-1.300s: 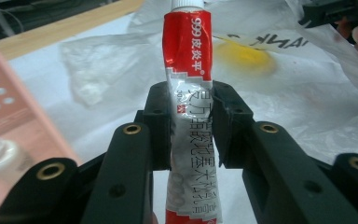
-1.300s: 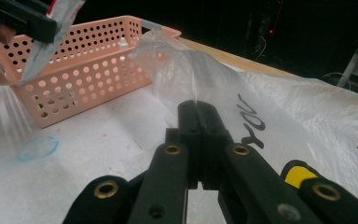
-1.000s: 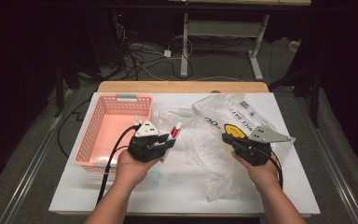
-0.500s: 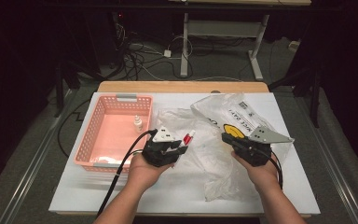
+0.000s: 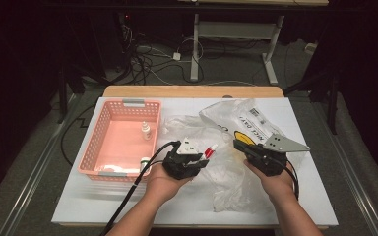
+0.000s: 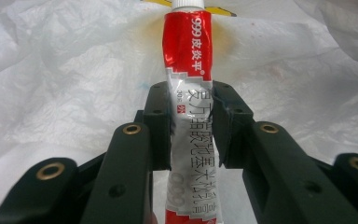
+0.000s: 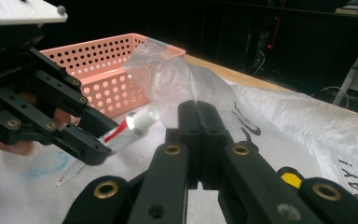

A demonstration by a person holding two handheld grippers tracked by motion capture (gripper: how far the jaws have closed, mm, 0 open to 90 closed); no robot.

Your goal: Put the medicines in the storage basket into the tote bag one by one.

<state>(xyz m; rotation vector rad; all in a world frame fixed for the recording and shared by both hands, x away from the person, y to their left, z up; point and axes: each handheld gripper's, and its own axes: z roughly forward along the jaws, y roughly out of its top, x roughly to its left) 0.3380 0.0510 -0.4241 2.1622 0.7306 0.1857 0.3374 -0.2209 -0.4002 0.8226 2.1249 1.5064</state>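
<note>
A red and white ointment tube (image 6: 186, 51) with a white cap sticks out forward from my left gripper (image 6: 191, 107), which is shut on its middle. In the high view that gripper (image 5: 204, 156) hovers over the crumpled clear plastic bag (image 5: 226, 172), with the tube (image 5: 209, 150) pointing at my right gripper (image 5: 237, 145). My right gripper (image 7: 198, 112) is shut on a fold of the bag (image 7: 177, 79), which rises in a peak off its tips. The capped end of the tube (image 7: 137, 122) lies just left of that peak.
A pink perforated basket (image 5: 98, 147) stands at the left of the white table top, with a small white bottle (image 5: 146, 130) inside. A printed white bag (image 5: 256, 120) lies behind the clear one. The wooden table edge (image 5: 192, 91) runs along the back.
My left gripper has carried the tube to the right, from beside the basket to over the clear bag, closer to the right gripper. The right gripper has stayed put.
</note>
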